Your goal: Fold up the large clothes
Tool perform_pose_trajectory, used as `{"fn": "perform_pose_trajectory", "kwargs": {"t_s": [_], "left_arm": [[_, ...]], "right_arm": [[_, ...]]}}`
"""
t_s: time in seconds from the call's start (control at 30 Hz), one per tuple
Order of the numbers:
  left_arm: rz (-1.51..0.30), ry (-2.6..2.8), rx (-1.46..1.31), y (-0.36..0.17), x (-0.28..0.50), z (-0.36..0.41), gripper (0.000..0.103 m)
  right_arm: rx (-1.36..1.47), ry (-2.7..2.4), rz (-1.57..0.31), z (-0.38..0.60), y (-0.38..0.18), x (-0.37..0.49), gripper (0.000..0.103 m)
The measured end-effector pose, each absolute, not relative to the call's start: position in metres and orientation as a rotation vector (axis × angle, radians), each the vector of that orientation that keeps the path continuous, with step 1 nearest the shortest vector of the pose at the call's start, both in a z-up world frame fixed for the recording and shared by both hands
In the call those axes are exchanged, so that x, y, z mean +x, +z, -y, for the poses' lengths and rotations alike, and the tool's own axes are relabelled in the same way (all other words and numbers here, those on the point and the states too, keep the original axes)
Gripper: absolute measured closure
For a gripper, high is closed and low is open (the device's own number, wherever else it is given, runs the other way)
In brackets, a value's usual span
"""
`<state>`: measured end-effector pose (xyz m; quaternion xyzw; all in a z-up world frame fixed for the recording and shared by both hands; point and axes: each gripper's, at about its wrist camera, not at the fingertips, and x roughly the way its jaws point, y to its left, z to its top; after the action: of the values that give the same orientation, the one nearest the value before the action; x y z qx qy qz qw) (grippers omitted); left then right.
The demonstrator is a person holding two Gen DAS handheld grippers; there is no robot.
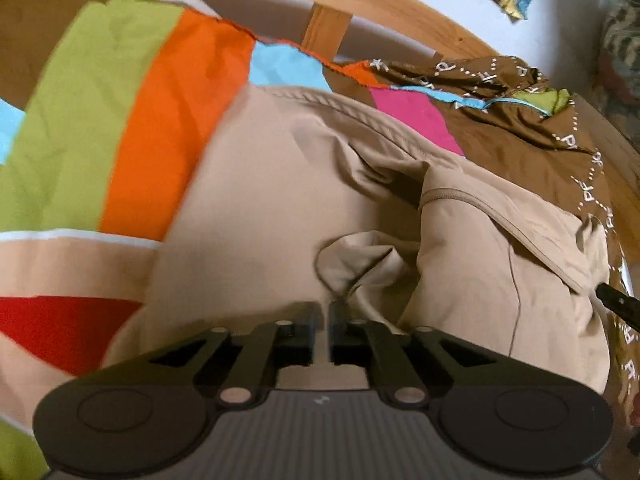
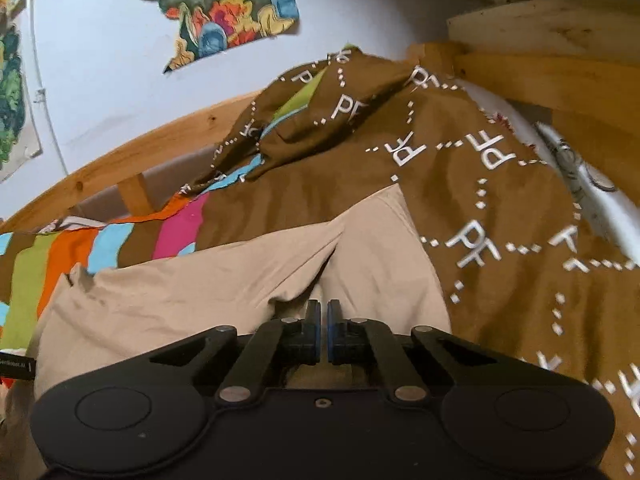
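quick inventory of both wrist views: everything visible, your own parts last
garment: 1, beige, crumpled on the bed, under both claws
bedcover: 1, brown with green, orange, blue, pink and red patches, white lettering on its bunched part; under and behind the garment
bed frame: 1, light wood, along the wall behind the bedcover
wall: 1, pale, behind the frame
prints: at least 2, multicoloured, hung on the wall
white cloth: 1, white with a dark drawing, far right in the right wrist view
left claw: 1, black, nearly shut, a fold of garment at its tips
right claw: 1, black with blue pads, nearly shut over the garment; grip not clear
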<state>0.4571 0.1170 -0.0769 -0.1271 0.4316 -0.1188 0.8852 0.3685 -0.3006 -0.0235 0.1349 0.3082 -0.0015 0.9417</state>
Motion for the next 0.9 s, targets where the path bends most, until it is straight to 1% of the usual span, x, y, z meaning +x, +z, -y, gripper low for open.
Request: {"fn": "perform_pose_trajectory", "kwargs": {"t_s": [0.03, 0.07, 0.1, 0.2, 0.27, 0.33, 0.4, 0.43, 0.5, 0.53, 0.57, 0.6, 0.63, 0.67, 0.7, 0.8, 0.87, 0.9], "left_arm": [[-0.875, -0.257, -0.262, -0.073, 0.451, -0.122, 0.082], [-0.849, -0.266, -0.264, -0.069, 0.446, -0.126, 0.079], [-0.827, -0.275, -0.273, -0.065, 0.443, -0.129, 0.076], [-0.766, -0.313, -0.334, -0.054, 0.441, -0.130, 0.076], [-0.757, -0.327, -0.322, -0.050, 0.442, -0.121, 0.076], [-0.773, -0.316, -0.230, -0.049, 0.445, -0.103, 0.076], [-0.792, -0.280, -0.132, -0.052, 0.446, -0.086, 0.076], [-0.794, -0.281, -0.128, -0.053, 0.445, -0.084, 0.076], [-0.785, -0.302, -0.177, -0.052, 0.440, -0.089, 0.075], [-0.775, -0.304, -0.200, -0.051, 0.436, -0.093, 0.072], [-0.762, -0.306, -0.214, -0.048, 0.434, -0.095, 0.070], [-0.742, -0.322, -0.225, -0.045, 0.430, -0.098, 0.060], [-0.706, -0.350, -0.235, -0.040, 0.427, -0.099, 0.050], [-0.676, -0.369, -0.238, -0.036, 0.426, -0.098, 0.046], [-0.654, -0.383, -0.235, -0.032, 0.426, -0.095, 0.042], [-0.661, -0.412, -0.210, -0.030, 0.428, -0.077, 0.040], [-0.726, -0.393, -0.125, -0.043, 0.433, -0.057, 0.041], [-0.757, -0.376, -0.084, -0.052, 0.436, -0.050, 0.042]], "right_arm": [[0.305, -0.001, -0.638, 0.304, -0.022, 0.359, 0.076], [0.327, 0.004, -0.646, 0.306, -0.020, 0.350, 0.071], [0.340, 0.014, -0.654, 0.308, -0.019, 0.341, 0.069], [0.345, 0.041, -0.685, 0.305, -0.015, 0.325, 0.066], [0.332, 0.021, -0.757, 0.302, -0.021, 0.330, 0.067], [0.322, 0.019, -0.753, 0.300, -0.027, 0.337, 0.092], [0.251, 0.007, -0.726, 0.293, -0.028, 0.345, 0.094], [0.203, 0.000, -0.695, 0.289, -0.027, 0.349, 0.094], [0.176, -0.006, -0.682, 0.285, -0.027, 0.356, 0.094], [0.182, -0.009, -0.687, 0.284, -0.026, 0.356, 0.093], [0.179, -0.022, -0.690, 0.282, -0.023, 0.355, 0.087], [0.161, -0.040, -0.683, 0.280, -0.020, 0.351, 0.080], [0.118, -0.045, -0.657, 0.275, -0.014, 0.343, 0.078], [0.056, -0.034, -0.617, 0.268, -0.007, 0.335, 0.078], [0.002, -0.017, -0.584, 0.260, -0.002, 0.328, 0.075], [-0.081, 0.090, -0.535, 0.237, 0.007, 0.317, 0.069], [-0.109, 0.148, -0.567, 0.220, 0.003, 0.321, 0.069], [-0.134, 0.160, -0.583, 0.213, -0.003, 0.323, 0.069]]}}
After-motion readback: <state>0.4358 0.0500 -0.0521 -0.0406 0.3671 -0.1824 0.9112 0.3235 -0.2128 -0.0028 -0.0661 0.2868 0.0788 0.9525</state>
